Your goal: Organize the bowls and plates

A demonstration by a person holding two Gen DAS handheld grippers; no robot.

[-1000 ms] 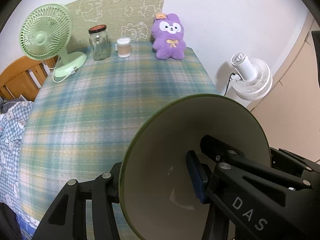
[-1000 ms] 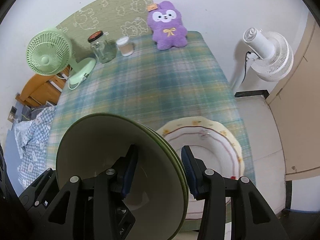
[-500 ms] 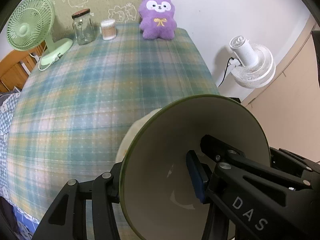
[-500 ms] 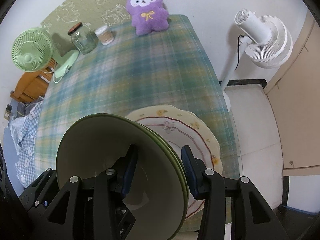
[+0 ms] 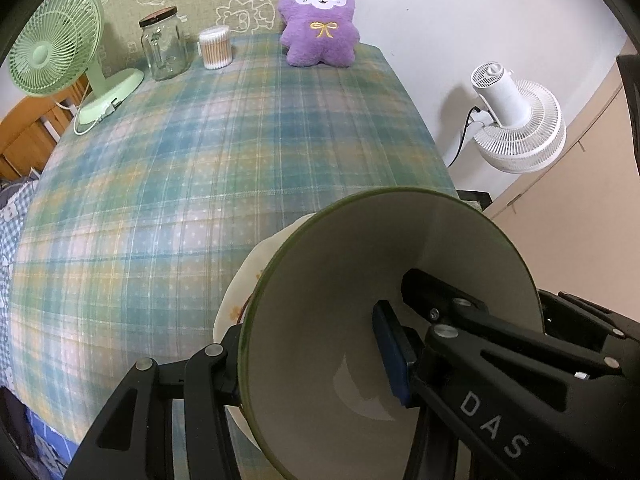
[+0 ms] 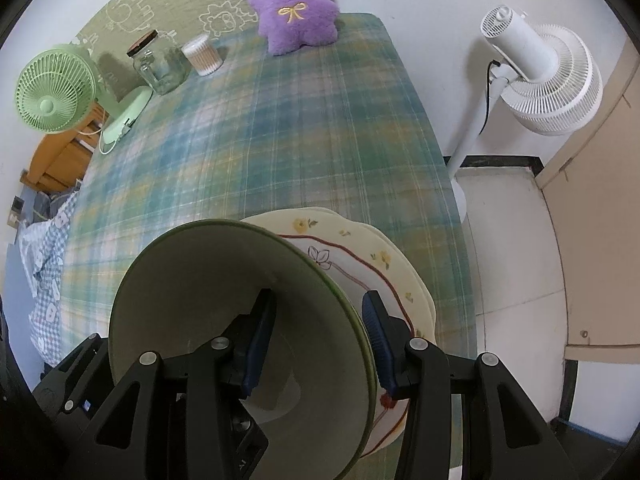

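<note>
I hold a stack of green-rimmed bowls (image 6: pixel 240 320) between both hands, one side of its rim in each. My right gripper (image 6: pixel 316 344) has its fingers (image 6: pixel 378 340) closed across the rim, one pad inside the top bowl and one outside the stack. My left gripper (image 5: pixel 312 360) grips the opposite rim the same way; its inner pad shows plainly, while its outer finger is hidden behind the bowl wall. The stack hangs just above the flowered plates (image 6: pixel 384 276) that lie at the near right corner of the desk (image 5: pixel 200 184). Whether the bowls' foot already touches the top plate I cannot tell, since the bowls hide it.

To do this step well, I judge I should lower both hands at the same pace so the stack stays level and no bowl slides inside another. I aim the foot at the middle of the plates, inside the red line, not onto the wavy border. I keep both grips firm until I feel the weight settle, then loosen both sides together and draw the fingers straight up and out so no pad drags a rim sideways. The plates sit close to the desk's edge, so I avoid any push toward it.
</note>
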